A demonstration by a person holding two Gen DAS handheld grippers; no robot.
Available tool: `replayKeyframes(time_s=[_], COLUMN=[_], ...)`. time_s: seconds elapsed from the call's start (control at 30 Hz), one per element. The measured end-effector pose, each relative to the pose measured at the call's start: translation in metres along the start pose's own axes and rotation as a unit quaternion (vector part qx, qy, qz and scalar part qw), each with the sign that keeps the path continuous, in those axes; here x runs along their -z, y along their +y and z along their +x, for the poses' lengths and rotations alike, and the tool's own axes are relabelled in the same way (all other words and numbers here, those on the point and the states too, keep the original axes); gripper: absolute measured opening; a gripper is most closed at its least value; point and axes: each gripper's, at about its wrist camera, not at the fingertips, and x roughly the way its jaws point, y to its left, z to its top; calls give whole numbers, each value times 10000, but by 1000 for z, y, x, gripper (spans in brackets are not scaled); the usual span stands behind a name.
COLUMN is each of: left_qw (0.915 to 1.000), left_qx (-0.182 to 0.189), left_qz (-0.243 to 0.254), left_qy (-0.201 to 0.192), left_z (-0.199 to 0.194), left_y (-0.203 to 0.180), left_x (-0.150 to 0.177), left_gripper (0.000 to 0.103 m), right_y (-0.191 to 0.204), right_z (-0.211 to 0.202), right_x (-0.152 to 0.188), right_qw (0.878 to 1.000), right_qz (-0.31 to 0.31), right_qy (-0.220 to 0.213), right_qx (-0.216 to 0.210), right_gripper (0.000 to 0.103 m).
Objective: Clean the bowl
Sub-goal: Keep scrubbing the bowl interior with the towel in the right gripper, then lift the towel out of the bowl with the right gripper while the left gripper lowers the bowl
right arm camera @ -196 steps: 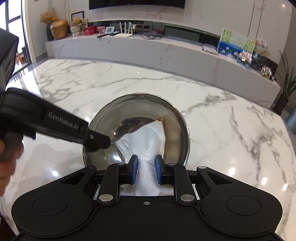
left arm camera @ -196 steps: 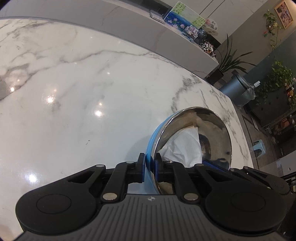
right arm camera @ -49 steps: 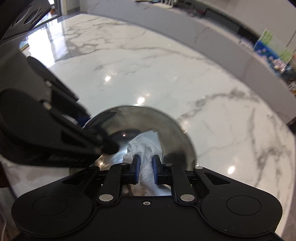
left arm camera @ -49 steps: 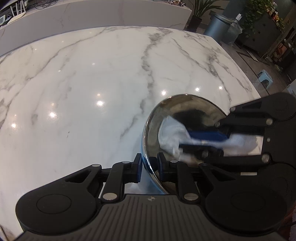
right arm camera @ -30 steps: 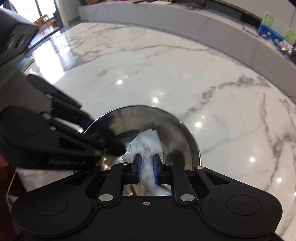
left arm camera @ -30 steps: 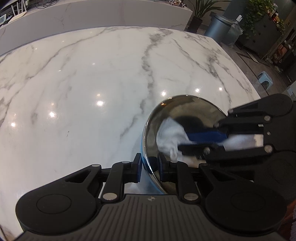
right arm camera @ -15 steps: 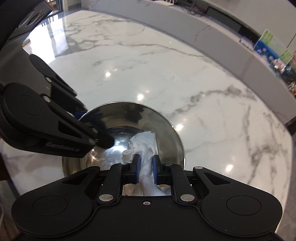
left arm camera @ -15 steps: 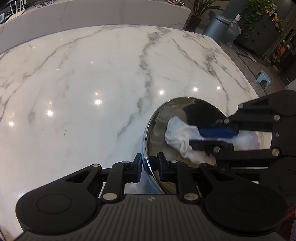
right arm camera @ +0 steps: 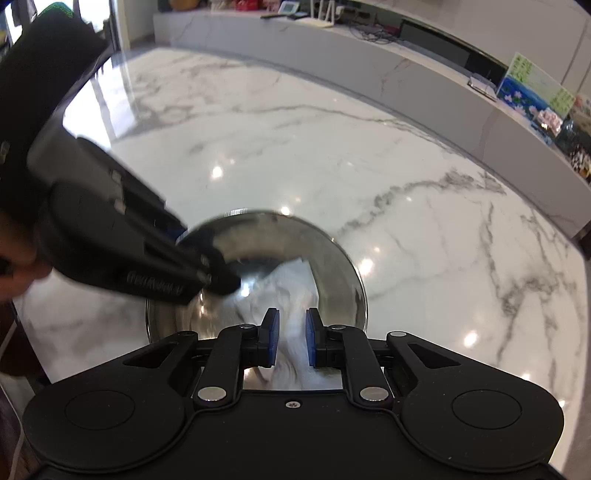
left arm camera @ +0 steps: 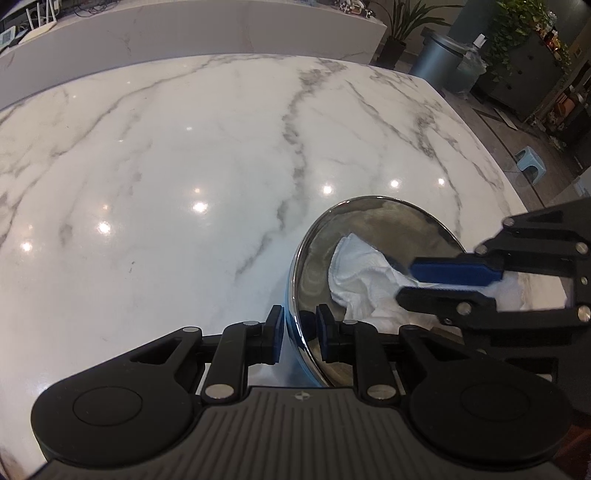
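A shiny steel bowl (left arm camera: 384, 218) with a blue outer wall sits on the white marble table (left arm camera: 184, 166). My left gripper (left arm camera: 299, 334) is shut on the bowl's near rim, one pad inside and one outside. My right gripper (right arm camera: 291, 341) is shut on a white paper towel (right arm camera: 291, 288) and presses it into the bowl (right arm camera: 332, 258). In the left wrist view the right gripper (left arm camera: 413, 280) reaches in from the right with the towel (left arm camera: 365, 280) bunched under it. In the right wrist view the left gripper (right arm camera: 218, 273) is blurred.
A long marble counter (right arm camera: 369, 66) with small items runs behind the table. A grey bin (left arm camera: 443, 62), plants (left arm camera: 517, 33) and a small blue stool (left arm camera: 528, 157) stand on the floor beyond the table's right edge.
The right gripper has dragged the towel around inside the bowl, and the towel has shifted toward the bowl's middle. The left gripper has kept its hold on the rim.
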Motion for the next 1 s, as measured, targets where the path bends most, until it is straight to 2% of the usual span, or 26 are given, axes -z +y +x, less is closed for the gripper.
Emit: replayKeyframes(time_s=[0.2,0.57,0.7,1.0], left_qw=[9998,9997,9998,9998], left_qx=[-109,-166,-156,-145], left_qz=[125,139,110,74], left_qy=[-114,-108,-90,-63], left_z=[-2,-2,-2,-2], left_y=[-3,-3,-3,-1], left_x=[1,0,0,1], left_gripper=[18,20,21,23], right_y=[0,-1,2,6], right_z=[-2,10,14,25], right_x=[0,3,1,-3], right_qw=[9999,9996,9994,9985], right_qz=[-7,-172,-218,-206], right_qy=[-19,152,200,374], right_qx=[-106,-154,-175,-354], right_gripper=[28,33,41,41])
